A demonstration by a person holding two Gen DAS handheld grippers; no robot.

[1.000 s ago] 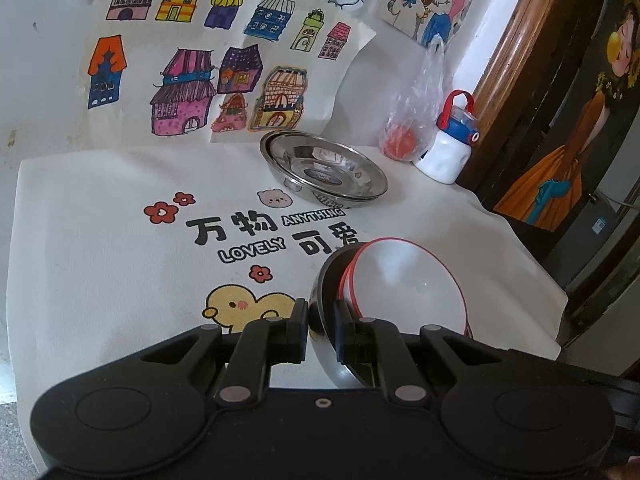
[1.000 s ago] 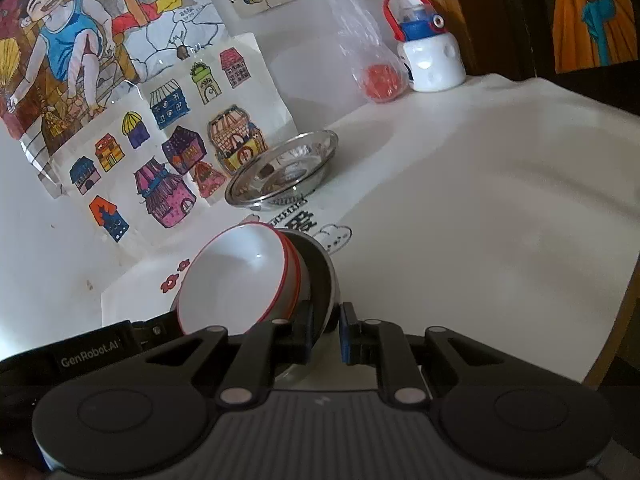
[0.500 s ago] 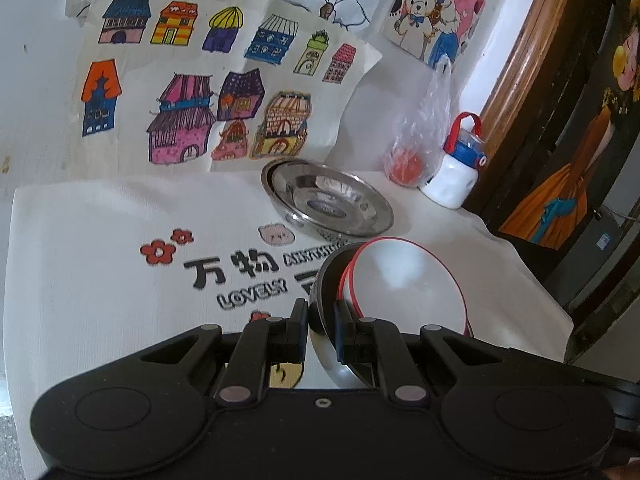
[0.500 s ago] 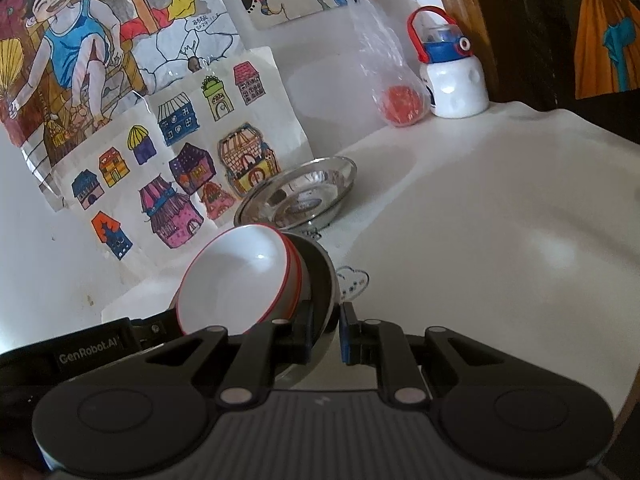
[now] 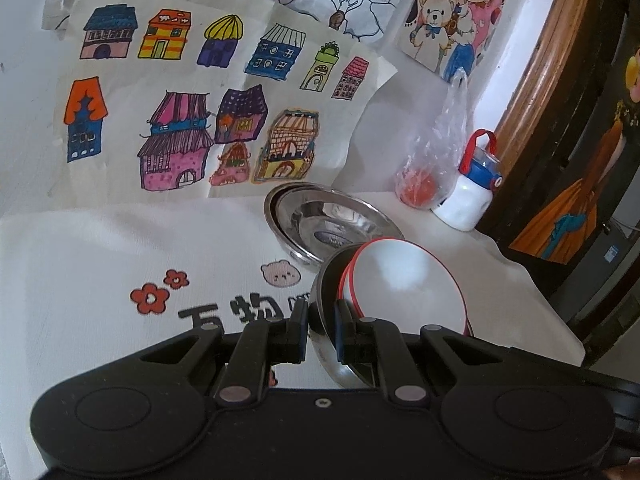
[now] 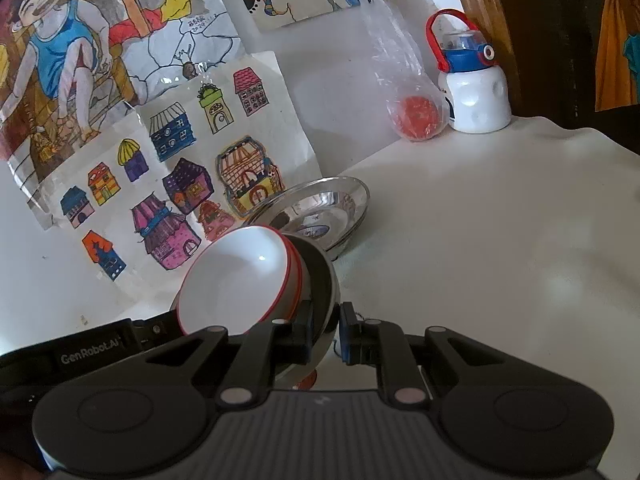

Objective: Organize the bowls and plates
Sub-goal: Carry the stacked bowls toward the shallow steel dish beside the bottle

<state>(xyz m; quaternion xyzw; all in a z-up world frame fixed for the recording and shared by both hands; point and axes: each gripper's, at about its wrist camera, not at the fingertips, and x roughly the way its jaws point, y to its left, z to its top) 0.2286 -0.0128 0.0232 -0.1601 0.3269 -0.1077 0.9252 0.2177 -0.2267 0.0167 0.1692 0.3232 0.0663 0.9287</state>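
A steel bowl holds white red-rimmed bowls nested inside it. My left gripper is shut on the steel bowl's left rim. My right gripper is shut on its right rim, with the white bowls to its left. Together they hold the stack tilted above the table. A stack of shiny steel plates rests on the cloth just beyond the bowls, near the wall; it also shows in the right wrist view.
A white printed cloth covers the table. A plastic bag with something red and a white bottle with a red handle stand at the back right. Drawings hang on the wall. A dark door frame is at right.
Both grippers have carried the bowl stack forward toward the steel plates and the wall. Their grip has not changed.
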